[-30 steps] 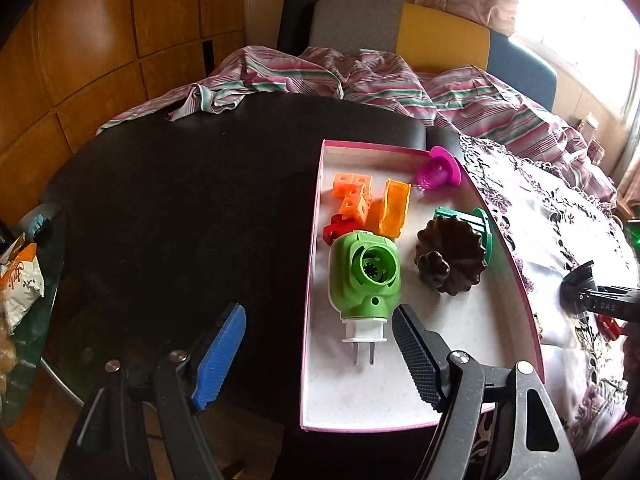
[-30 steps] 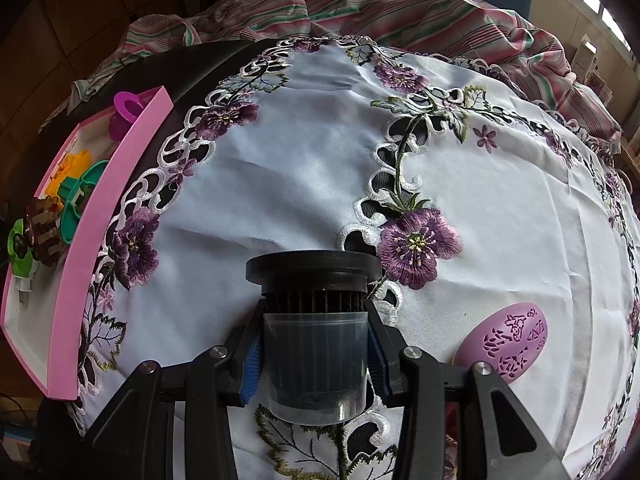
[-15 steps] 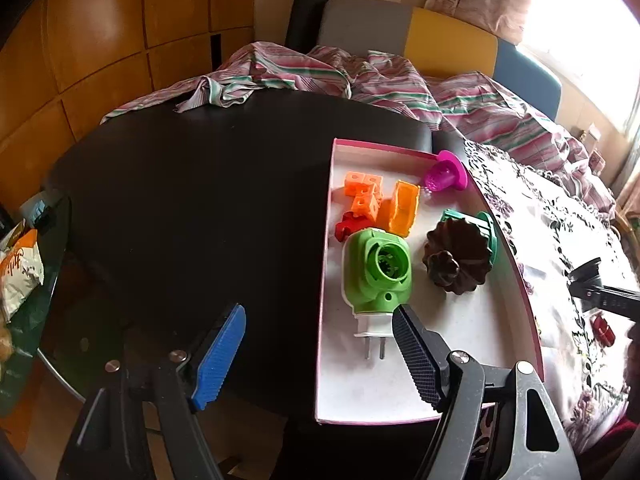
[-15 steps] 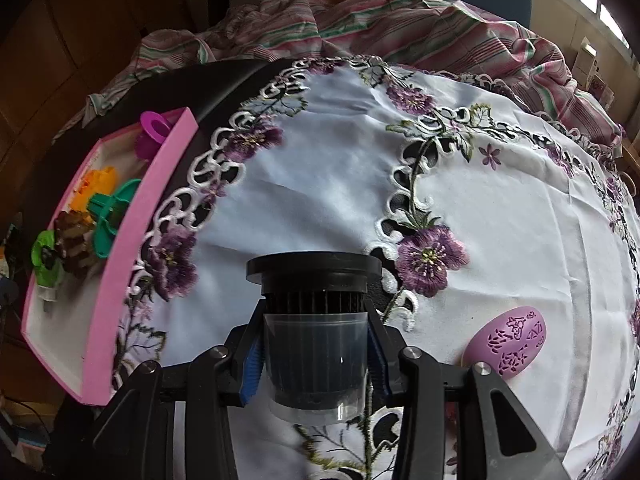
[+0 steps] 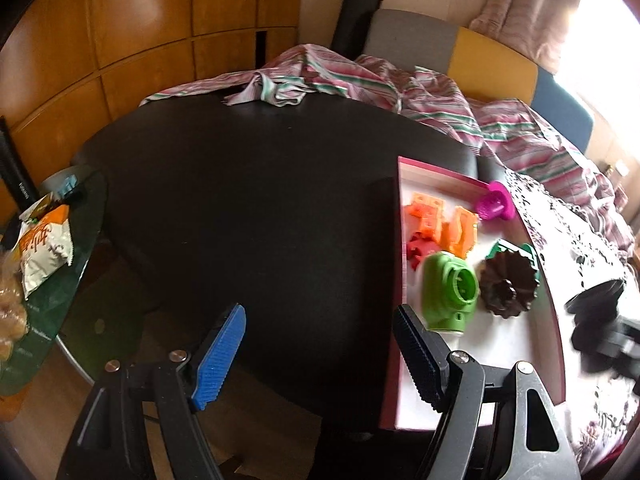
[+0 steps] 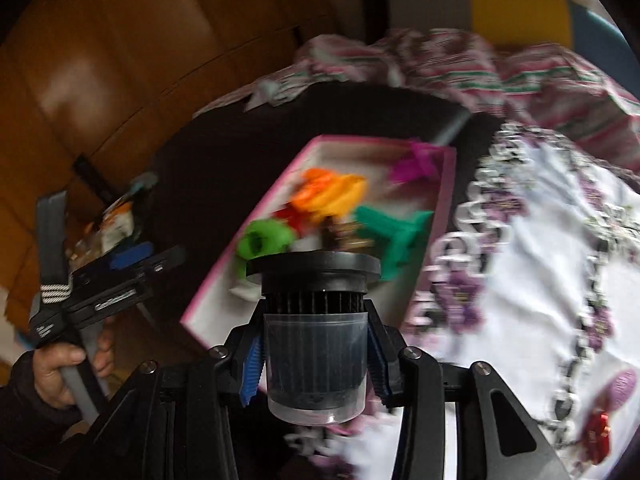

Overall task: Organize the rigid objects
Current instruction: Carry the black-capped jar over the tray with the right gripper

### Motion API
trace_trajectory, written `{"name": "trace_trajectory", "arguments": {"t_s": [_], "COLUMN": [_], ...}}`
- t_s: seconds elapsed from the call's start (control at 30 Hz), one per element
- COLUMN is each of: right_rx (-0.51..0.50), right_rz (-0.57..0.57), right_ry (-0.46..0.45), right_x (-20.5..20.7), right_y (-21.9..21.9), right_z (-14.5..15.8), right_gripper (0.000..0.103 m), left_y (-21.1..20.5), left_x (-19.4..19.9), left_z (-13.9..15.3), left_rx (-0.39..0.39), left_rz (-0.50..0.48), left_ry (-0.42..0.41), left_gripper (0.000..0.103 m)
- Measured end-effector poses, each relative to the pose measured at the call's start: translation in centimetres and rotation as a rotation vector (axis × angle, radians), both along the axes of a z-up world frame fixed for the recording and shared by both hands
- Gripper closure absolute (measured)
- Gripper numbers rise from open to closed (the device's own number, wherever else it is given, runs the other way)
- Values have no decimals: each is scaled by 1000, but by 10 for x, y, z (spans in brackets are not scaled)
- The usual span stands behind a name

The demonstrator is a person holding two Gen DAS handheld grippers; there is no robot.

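Note:
A pink-rimmed tray [image 5: 556, 344] [image 6: 224, 276] lies on the dark table [image 5: 260, 200]. It holds a green plug-in device [image 5: 450, 292], a brown fluted mould [image 5: 508, 286], orange pieces [image 5: 444, 224], a red piece, a teal piece and a magenta funnel [image 5: 494, 202]. My left gripper [image 5: 320, 356] is open and empty, just left of the tray's near corner. My right gripper [image 6: 314, 354] is shut on a black filter cup [image 6: 316, 340], held above the tray's near right side. The cup also shows in the left wrist view [image 5: 596, 298].
A white embroidered cloth [image 6: 540, 260] covers the table right of the tray, with a pink oval [image 6: 622, 390] and a red item [image 6: 598, 438] on it. Striped fabric [image 5: 360, 80] lies behind. A snack bag [image 5: 44, 248] sits on a glass side table at left.
My right gripper has swung left with the filter cup, from over the cloth toward the tray. My left gripper has drifted left, away from the tray.

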State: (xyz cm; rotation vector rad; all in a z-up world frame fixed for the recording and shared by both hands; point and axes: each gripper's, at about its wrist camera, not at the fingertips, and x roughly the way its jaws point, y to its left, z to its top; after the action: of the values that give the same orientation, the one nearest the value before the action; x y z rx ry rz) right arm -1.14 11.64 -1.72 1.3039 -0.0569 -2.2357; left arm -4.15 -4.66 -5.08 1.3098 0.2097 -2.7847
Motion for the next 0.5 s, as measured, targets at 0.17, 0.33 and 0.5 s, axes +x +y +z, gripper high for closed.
{"name": "trace_trajectory", "arguments": {"t_s": [0.17,0.33,0.5], "right_rx": [9,17,-13], "right_rz": [104,130,96], "right_ry": [-63,-105,-148], "right_x": [-4,-18,-16], "right_y": [-53,-76,-69], "right_z": [-31,-57,-67], "right_gripper": [60,59,57], "left_y": [-10,-11,-10], "left_x": [2,1,1], "left_z": [-3,-6,-7], "left_rx": [12,20,26], "left_rz": [22,18,12], "left_ry": [-8,-18,-21], "left_gripper": [27,26,26]}}
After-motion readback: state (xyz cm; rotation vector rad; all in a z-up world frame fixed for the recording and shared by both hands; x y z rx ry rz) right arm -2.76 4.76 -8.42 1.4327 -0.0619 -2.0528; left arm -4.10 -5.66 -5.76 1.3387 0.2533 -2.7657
